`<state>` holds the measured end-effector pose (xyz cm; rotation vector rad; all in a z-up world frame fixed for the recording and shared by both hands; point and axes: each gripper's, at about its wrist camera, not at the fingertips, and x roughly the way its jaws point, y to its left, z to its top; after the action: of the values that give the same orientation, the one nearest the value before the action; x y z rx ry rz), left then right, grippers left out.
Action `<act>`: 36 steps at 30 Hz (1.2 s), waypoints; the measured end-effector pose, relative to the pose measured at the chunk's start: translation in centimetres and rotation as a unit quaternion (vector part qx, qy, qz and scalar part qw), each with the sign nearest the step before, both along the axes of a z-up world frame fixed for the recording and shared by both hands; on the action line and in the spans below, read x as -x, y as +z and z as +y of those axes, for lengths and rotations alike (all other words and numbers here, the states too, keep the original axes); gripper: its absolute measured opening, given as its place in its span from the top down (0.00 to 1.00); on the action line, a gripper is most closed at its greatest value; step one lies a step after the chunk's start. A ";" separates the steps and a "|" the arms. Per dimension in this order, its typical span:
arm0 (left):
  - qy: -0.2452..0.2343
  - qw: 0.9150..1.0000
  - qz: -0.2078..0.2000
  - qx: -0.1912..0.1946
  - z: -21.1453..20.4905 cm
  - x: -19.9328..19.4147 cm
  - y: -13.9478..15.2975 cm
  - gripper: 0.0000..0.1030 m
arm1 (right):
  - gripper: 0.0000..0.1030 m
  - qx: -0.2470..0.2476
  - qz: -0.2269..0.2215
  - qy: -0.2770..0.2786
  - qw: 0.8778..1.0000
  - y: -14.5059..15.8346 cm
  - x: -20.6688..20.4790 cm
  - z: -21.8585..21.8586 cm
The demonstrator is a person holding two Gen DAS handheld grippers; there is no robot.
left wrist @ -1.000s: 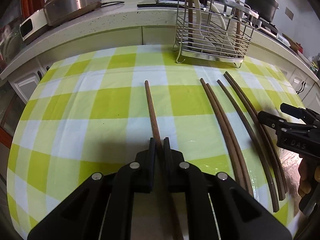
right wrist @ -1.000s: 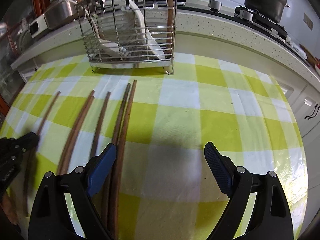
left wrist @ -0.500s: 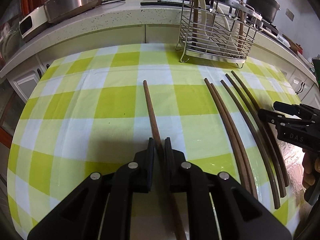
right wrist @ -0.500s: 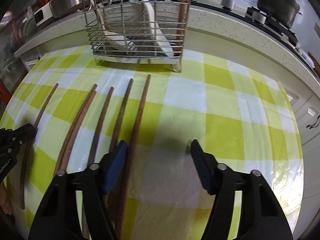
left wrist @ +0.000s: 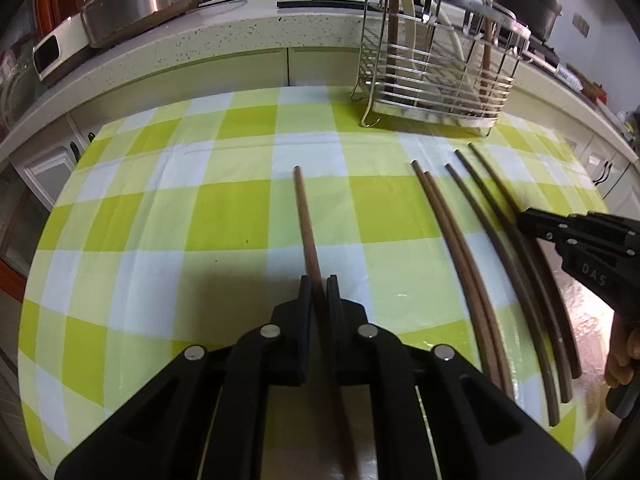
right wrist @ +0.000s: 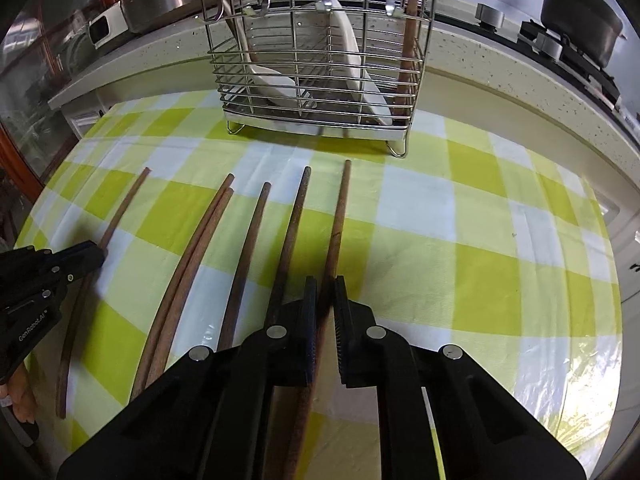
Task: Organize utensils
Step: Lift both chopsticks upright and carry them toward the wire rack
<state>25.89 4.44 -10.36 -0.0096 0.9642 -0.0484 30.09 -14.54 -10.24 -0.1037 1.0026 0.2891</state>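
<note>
On the checked tablecloth (right wrist: pixel 460 264) we count six brown chopsticks lying roughly side by side, all pointing toward the wire rack (right wrist: pixel 320 60) at the upper centre of the right wrist view. Our right gripper (right wrist: pixel 325 292) has its jaws closed on the rightmost chopstick (right wrist: pixel 340 208), near the lower middle of that frame. Our left gripper (left wrist: pixel 319 292) is clamped on the leftmost chopstick (left wrist: pixel 305 216), which lies well apart from the rest, in the centre of the left wrist view. Between these two lie four more: a touching pair (right wrist: pixel 200 240), a single one (right wrist: pixel 250 240), and another (right wrist: pixel 294 220) just beside the right gripper's stick.

To the right of the held stick in the right wrist view, the cloth is bare out to the table's edge at the right. In the left wrist view, bare cloth runs left to the rounded table edge. The rack stands at the cloth's far edge, against the speckled counter (left wrist: pixel 240 36). Inside the rack we see two white utensils (right wrist: pixel 352 52) and one upright brown stick (right wrist: pixel 408 52) in its right end.
</note>
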 end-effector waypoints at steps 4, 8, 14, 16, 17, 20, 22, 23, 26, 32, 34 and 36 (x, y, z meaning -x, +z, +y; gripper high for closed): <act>0.001 1.000 -0.016 0.011 0.2 0.6 1.2 0.93 | 0.91 -0.019 -0.011 -0.007 1.000 1.2 0.9 -1.1; 0.001 0.999 -0.035 0.014 0.1 1.3 2.8 0.94 | 0.91 -0.030 -0.026 -0.016 0.999 2.9 1.7 -2.2; 0.001 0.998 -0.062 0.019 -0.1 2.8 5.2 0.94 | 0.91 -0.046 -0.051 -0.021 0.997 5.4 3.4 -3.4; 0.002 0.997 -0.073 0.020 -0.2 3.4 6.1 0.94 | 0.91 -0.051 -0.060 -0.022 0.997 6.4 4.1 -3.7; 0.002 0.997 -0.077 0.020 -0.2 3.7 6.4 0.94 | 0.91 -0.052 -0.064 -0.023 0.996 6.7 4.3 -3.8; 0.003 0.995 -0.094 0.021 -0.2 4.5 7.8 0.94 | 0.91 -0.057 -0.077 -0.025 0.995 7.8 5.0 -4.2; 0.004 0.994 -0.103 0.021 -0.1 5.0 8.5 0.94 | 0.91 -0.060 -0.086 -0.026 0.994 8.6 5.4 -4.4; 0.004 0.994 -0.106 0.021 0.0 5.2 8.8 0.94 | 0.91 -0.062 -0.091 -0.026 0.994 9.1 5.8 -4.6; 0.006 0.992 -0.122 0.023 0.0 6.0 10.0 0.94 | 0.91 -0.065 -0.103 -0.026 0.992 10.1 6.4 -4.9; 0.005 0.989 -0.147 0.026 -0.2 7.2 11.8 0.94 | 0.91 -0.070 -0.119 -0.027 0.990 11.3 7.6 -5.5; 0.004 0.988 -0.152 0.027 -0.3 7.5 12.2 0.94 | 0.91 -0.071 -0.125 -0.028 0.989 11.7 7.9 -5.7; 0.004 0.988 -0.155 0.027 -0.4 7.7 12.4 0.94 | 0.91 -0.072 -0.128 -0.030 0.989 11.9 8.2 -5.8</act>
<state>18.21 4.05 2.07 -0.0551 0.6521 -0.0671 21.89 -20.34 1.70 0.0204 0.7256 0.2852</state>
